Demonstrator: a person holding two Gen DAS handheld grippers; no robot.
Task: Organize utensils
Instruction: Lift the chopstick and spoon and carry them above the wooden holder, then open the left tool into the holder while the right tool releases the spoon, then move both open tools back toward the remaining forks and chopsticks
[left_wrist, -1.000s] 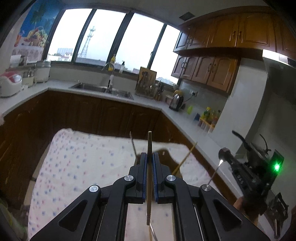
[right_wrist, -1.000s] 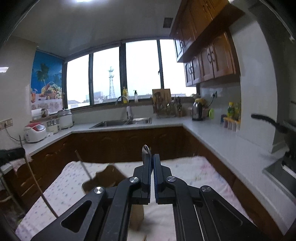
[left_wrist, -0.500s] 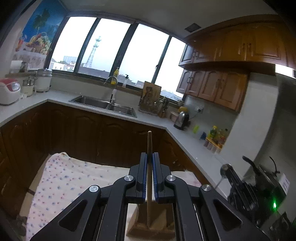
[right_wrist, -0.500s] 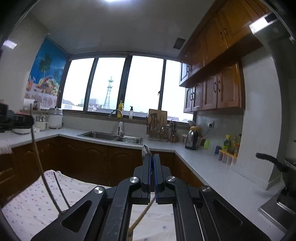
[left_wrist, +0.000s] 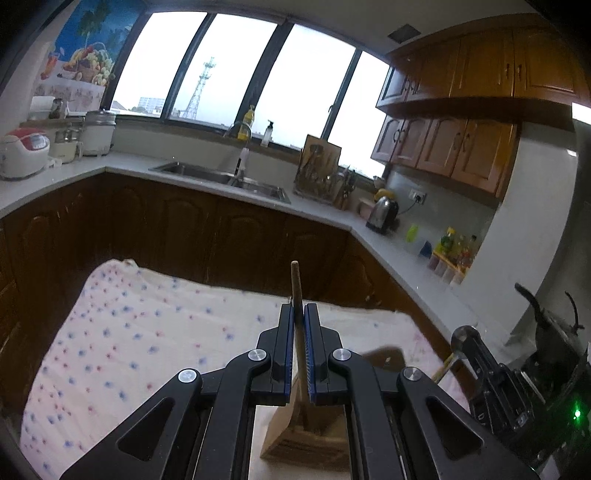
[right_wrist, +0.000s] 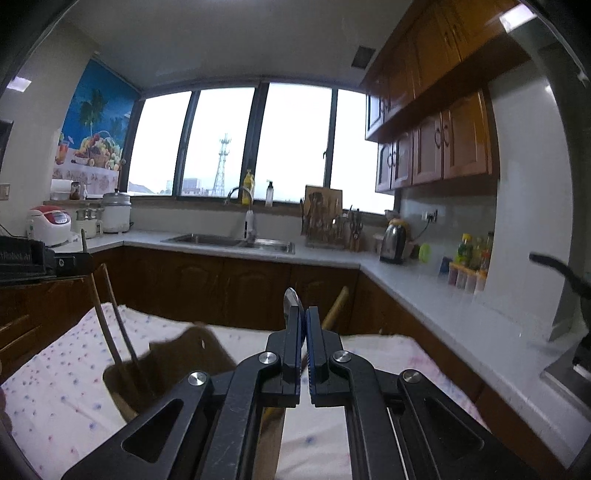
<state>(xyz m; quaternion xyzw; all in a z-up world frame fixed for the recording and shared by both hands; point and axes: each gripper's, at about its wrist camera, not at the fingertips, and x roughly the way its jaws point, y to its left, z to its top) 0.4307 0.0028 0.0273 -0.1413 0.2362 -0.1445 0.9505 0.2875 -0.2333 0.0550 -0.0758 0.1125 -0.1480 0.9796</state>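
My left gripper (left_wrist: 299, 314) is shut on a wooden utensil handle (left_wrist: 295, 284) that stands upright, its lower end down in a wooden utensil holder (left_wrist: 306, 439) on the spotted cloth. My right gripper (right_wrist: 302, 317) is shut on a metal utensil whose rounded tip (right_wrist: 291, 297) sticks up between the fingers. In the right wrist view the wooden holder (right_wrist: 173, 362) sits left of centre with thin utensils (right_wrist: 110, 325) in it, under the left gripper's body (right_wrist: 33, 258). The right gripper also shows in the left wrist view (left_wrist: 476, 354), metal tip up.
A table with a white spotted cloth (left_wrist: 140, 332) lies below both grippers. Dark wood cabinets and a grey counter with a sink (left_wrist: 221, 177), a kettle (left_wrist: 382, 214) and bottles run behind. A stove with a pan handle (right_wrist: 554, 266) is at the right.
Both views have tilted down, so more of the cloth shows. The holder has come nearer under the left gripper, and the right gripper is closer to it. Both stay shut.
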